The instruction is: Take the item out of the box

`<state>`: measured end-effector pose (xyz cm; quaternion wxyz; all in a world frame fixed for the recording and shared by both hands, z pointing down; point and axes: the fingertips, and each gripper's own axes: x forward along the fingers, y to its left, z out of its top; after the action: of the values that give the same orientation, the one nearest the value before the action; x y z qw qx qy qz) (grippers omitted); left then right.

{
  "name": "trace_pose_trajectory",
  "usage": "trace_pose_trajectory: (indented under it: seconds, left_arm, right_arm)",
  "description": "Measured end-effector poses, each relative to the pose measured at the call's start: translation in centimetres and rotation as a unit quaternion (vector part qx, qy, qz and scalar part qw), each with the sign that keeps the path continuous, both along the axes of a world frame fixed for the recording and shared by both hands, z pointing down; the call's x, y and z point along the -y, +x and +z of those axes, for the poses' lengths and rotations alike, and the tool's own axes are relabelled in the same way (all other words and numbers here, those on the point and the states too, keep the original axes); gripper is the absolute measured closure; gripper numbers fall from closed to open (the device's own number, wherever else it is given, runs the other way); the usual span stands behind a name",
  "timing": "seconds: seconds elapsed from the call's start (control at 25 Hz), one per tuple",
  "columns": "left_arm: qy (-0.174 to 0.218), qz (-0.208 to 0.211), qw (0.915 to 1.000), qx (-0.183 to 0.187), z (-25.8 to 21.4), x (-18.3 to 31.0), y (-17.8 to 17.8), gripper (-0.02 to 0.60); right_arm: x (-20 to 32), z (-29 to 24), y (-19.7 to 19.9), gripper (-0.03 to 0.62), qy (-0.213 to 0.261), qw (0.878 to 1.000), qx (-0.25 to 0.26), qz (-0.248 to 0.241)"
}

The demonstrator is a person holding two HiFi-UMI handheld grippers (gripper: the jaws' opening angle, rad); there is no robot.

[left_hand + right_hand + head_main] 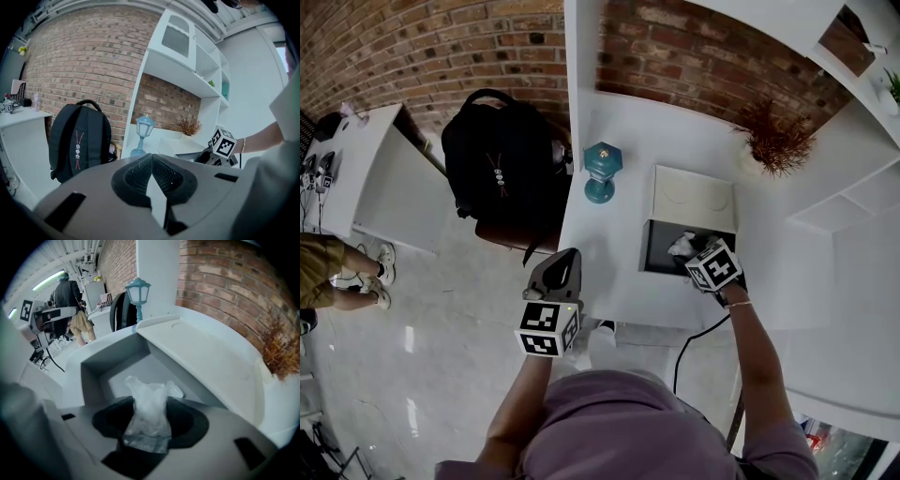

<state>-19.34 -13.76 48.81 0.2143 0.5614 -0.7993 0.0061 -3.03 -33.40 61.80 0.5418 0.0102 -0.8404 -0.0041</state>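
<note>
An open box [649,246] with a dark inside sits on the white table [609,253], its white lid [694,197] folded back behind it. A crumpled clear plastic bag [682,247] sticks up at the box's front right. My right gripper [692,255] is at the box opening, and in the right gripper view this gripper [150,425] is shut on the bag [149,404], which stands pinched between the pads above the box wall [93,376]. My left gripper [562,264] hovers at the table's front left edge. Its jaws [151,176] meet, with nothing between them.
A teal lantern [602,171] stands at the table's back left and a dried plant [776,141] at the back right. A black backpack [502,159] rests on a chair left of the table. A black cable [694,342] hangs off the front edge. A person [337,272] stands far left.
</note>
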Motion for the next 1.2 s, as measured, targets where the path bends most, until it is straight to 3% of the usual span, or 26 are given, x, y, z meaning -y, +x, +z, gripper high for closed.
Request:
trace_pose_trajectory:
  seconds: [0.24, 0.68, 0.96, 1.2]
  left_arm:
    - [0.003, 0.008, 1.0, 0.001, -0.2, 0.2, -0.1, 0.58]
    - [0.009, 0.039, 0.9992, 0.005, -0.5, 1.3, 0.7, 0.58]
    - [0.012, 0.068, 0.9976, 0.007, -0.8, 2.2, 1.7, 0.58]
    - [0.014, 0.092, 0.9956, 0.011, -1.0, 2.8, 2.2, 0.58]
  right_arm:
    - [-0.1, -0.2, -0.2, 0.411, 0.014, 1.0, 0.008, 0.004]
    - [0.1, -2.5, -0.6, 0.428, 0.057, 0.994, 0.074, 0.051]
    - [-0.3, -6.2, -0.8, 0.428, 0.087, 0.983, 0.137, 0.084]
    - [-1.2, -9.6, -0.7, 0.428, 0.089, 0.966, 0.203, 0.134]
